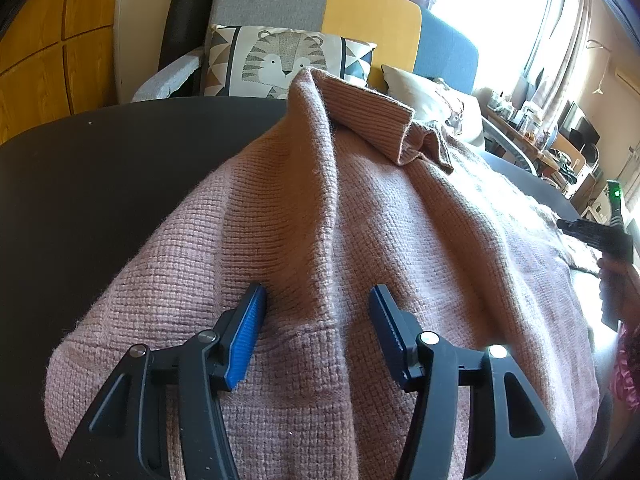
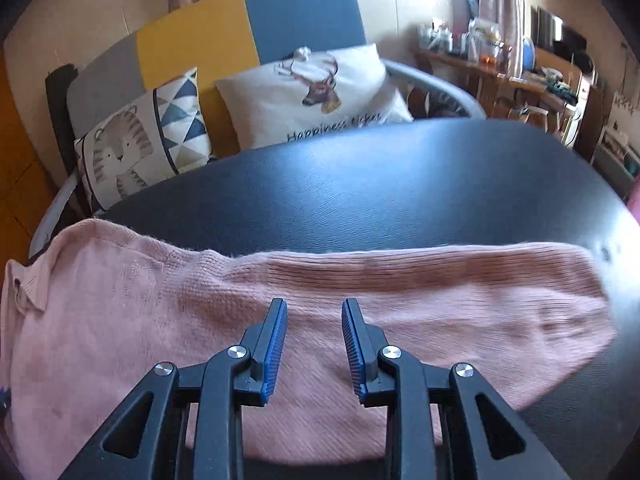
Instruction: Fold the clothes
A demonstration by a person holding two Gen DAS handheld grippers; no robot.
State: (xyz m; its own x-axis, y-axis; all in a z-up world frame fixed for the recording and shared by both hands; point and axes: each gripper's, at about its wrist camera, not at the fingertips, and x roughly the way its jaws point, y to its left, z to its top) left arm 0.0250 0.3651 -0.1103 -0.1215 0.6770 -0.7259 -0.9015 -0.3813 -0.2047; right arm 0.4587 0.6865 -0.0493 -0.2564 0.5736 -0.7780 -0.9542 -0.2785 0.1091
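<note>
A pink knitted sweater [image 1: 360, 220] lies spread on a dark table [image 1: 100, 184], its ribbed collar [image 1: 360, 116] folded over at the far end. My left gripper [image 1: 318, 294] hovers open just over the sweater, a raised ridge of knit running between its blue pads [image 1: 248, 328]. In the right wrist view the sweater [image 2: 140, 320] stretches leftward, and a sleeve with a ribbed band [image 2: 460, 280] runs to the right. My right gripper [image 2: 314, 308] stands open above that sleeve with nothing clamped. The right gripper's body [image 1: 600, 236], held by a hand, also shows at the left view's right edge.
Behind the table [image 2: 400, 184] stands a sofa in grey, yellow and blue [image 2: 192, 44] with a tiger cushion [image 1: 280, 60] and a deer cushion [image 2: 316, 88]. A cluttered wooden shelf [image 2: 520, 64] lines the far right wall. Wooden cabinet doors [image 1: 40, 60] are on the left.
</note>
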